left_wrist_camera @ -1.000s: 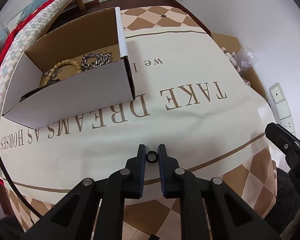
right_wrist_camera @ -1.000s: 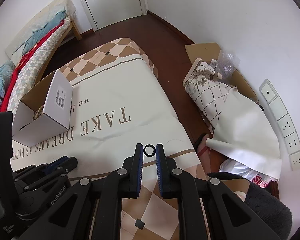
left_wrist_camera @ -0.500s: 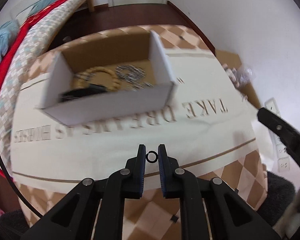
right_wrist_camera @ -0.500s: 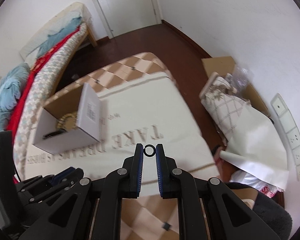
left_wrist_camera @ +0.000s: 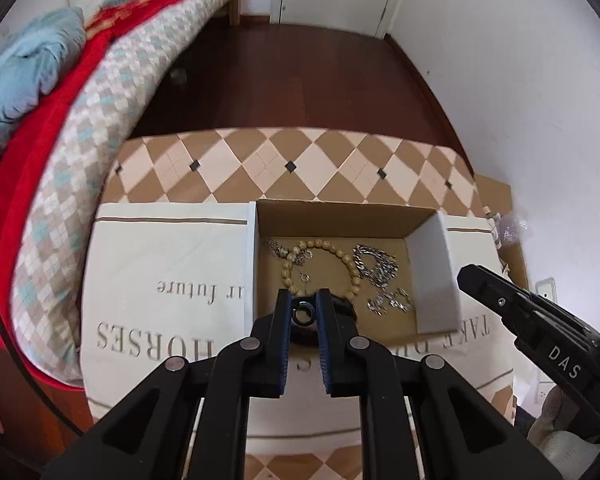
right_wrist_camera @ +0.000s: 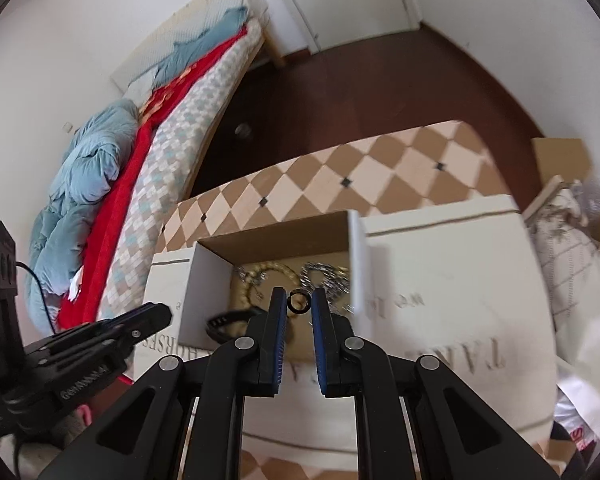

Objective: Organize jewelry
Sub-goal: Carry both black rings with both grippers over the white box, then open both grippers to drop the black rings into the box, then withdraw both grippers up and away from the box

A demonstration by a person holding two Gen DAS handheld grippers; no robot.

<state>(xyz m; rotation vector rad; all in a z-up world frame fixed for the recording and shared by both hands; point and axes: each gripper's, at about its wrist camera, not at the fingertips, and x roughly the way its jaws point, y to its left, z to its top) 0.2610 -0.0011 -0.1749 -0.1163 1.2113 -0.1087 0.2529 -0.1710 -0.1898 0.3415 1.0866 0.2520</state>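
Claws point(left_wrist_camera: 303, 315) point(right_wrist_camera: 299, 303) pinch rings point(left_wrist_camera: 302, 313) point(right_wrist_camera: 299, 302) over box point(left_wrist_camera: 430, 276)

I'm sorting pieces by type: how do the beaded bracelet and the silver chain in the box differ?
The beaded bracelet is made of round tan beads; the silver chain is made of shiny metal links. The bracelet lies open as a loop, while the chain sits bunched in a heap. The bracelet is toward the box's left, the chain toward its right. Both rest on the floor of the cardboard box.
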